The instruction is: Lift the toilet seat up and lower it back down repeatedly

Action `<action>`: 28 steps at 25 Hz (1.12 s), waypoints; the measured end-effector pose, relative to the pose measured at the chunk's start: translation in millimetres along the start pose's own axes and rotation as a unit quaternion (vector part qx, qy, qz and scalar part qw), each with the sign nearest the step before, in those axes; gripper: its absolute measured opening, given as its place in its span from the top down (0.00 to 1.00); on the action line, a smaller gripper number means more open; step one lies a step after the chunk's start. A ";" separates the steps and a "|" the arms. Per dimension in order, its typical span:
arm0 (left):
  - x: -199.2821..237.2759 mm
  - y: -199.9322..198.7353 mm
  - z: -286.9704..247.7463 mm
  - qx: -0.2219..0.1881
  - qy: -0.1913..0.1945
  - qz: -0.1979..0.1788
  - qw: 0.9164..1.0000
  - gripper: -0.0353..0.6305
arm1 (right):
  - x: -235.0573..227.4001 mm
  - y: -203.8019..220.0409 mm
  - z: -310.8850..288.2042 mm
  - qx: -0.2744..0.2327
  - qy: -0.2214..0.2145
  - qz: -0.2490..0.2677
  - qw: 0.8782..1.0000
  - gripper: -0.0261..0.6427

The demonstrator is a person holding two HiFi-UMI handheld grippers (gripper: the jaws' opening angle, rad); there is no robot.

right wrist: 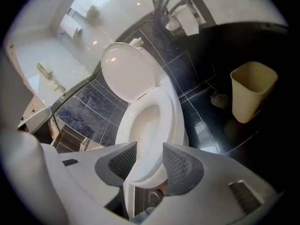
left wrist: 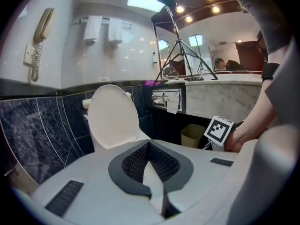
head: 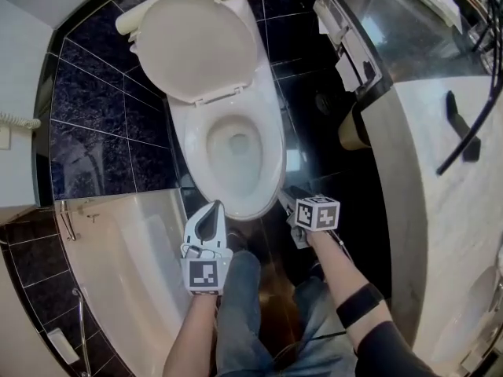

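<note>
The white toilet's lid (head: 196,45) stands raised against the wall, while the seat (head: 271,144) lies flat on the bowl. My left gripper (head: 214,208) hovers just before the bowl's front left rim, shut, its pads meeting at the tips with nothing between them; in the left gripper view it (left wrist: 149,144) points at the lid (left wrist: 112,116). My right gripper (head: 284,195) is at the front right of the bowl, open. In the right gripper view the seat's front rim (right wrist: 176,116) shows through the gap of this gripper (right wrist: 150,161), and the pads do not press on it.
A bathtub (head: 134,258) lies to the left and a marble counter (head: 440,210) to the right. A beige waste bin (right wrist: 251,90) stands on the dark tiled floor right of the toilet. The person's legs are below the grippers. A tripod (left wrist: 180,50) stands by the counter.
</note>
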State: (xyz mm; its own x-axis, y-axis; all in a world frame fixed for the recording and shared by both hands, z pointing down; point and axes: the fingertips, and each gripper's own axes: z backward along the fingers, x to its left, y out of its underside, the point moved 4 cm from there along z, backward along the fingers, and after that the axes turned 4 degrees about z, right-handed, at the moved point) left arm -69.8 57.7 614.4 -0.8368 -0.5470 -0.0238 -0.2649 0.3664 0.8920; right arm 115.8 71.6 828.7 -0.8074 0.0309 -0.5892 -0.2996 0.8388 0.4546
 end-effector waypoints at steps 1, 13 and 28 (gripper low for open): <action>0.9 7.9 -4.3 0.001 -0.001 0.001 1.000 0.97 | -6.5 3.9 -10.7 -0.002 -0.005 -0.018 1.000 0.67; 20.4 60.2 -31.9 0.016 0.006 -0.010 1.000 0.97 | -40.4 27.7 -70.1 -0.021 -0.040 -0.151 0.987 0.70; 32.9 80.6 -37.9 0.029 0.016 0.006 0.999 0.97 | -33.8 25.5 -74.1 -0.019 -0.026 -0.188 0.982 0.76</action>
State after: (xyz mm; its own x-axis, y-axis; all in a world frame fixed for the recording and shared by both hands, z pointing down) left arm -100.6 40.7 702.6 -0.8247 -0.5655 0.0012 -0.2833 0.4150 0.8646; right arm 97.8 51.6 909.7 -0.6083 -0.2488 -0.7537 -0.5912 0.7756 0.2212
